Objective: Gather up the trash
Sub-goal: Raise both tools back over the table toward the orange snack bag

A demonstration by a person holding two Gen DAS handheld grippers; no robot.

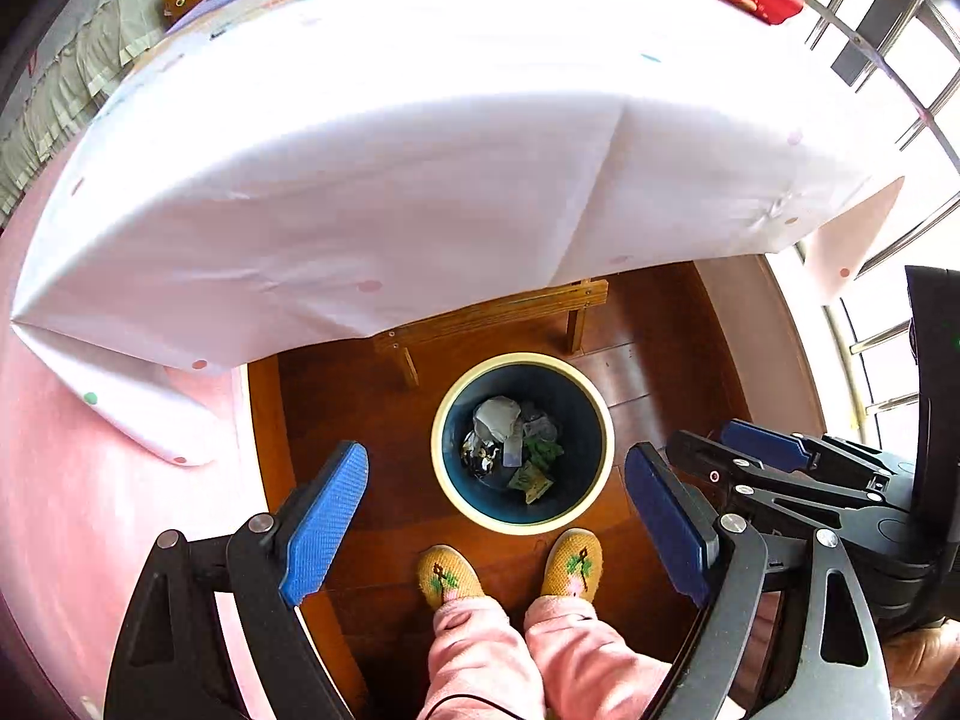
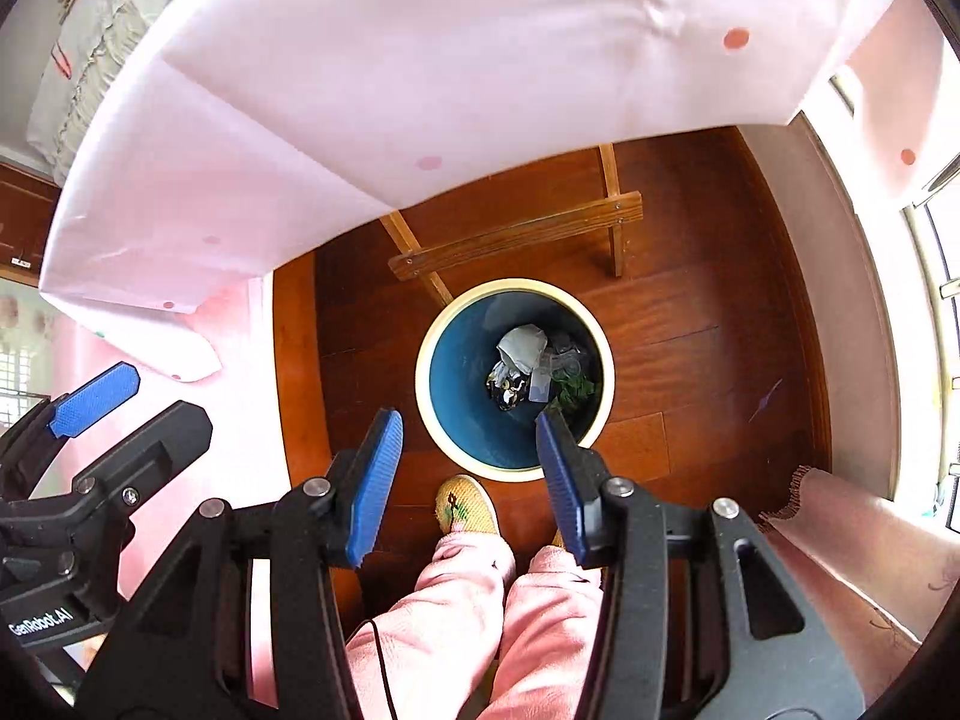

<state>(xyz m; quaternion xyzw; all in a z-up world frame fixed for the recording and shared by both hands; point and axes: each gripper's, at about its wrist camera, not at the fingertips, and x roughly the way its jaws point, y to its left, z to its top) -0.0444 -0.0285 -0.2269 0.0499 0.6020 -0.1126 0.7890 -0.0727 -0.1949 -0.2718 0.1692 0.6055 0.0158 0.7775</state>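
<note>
Step in hand: judged to be the drop into the bin; releases are best made directly above its mouth.
Trash: lies at the bin's bottom, on the floor under the bench.
Left hand-held gripper: agape, empty, pointing down over the bin.
Right hand-held gripper: likewise parted, holding nothing, just beside the left.

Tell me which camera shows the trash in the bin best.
The left wrist view: the trash lies unblocked between open fingers. In the right wrist view, a fingertip overlaps the bin's near edge, hiding some trash.
</note>
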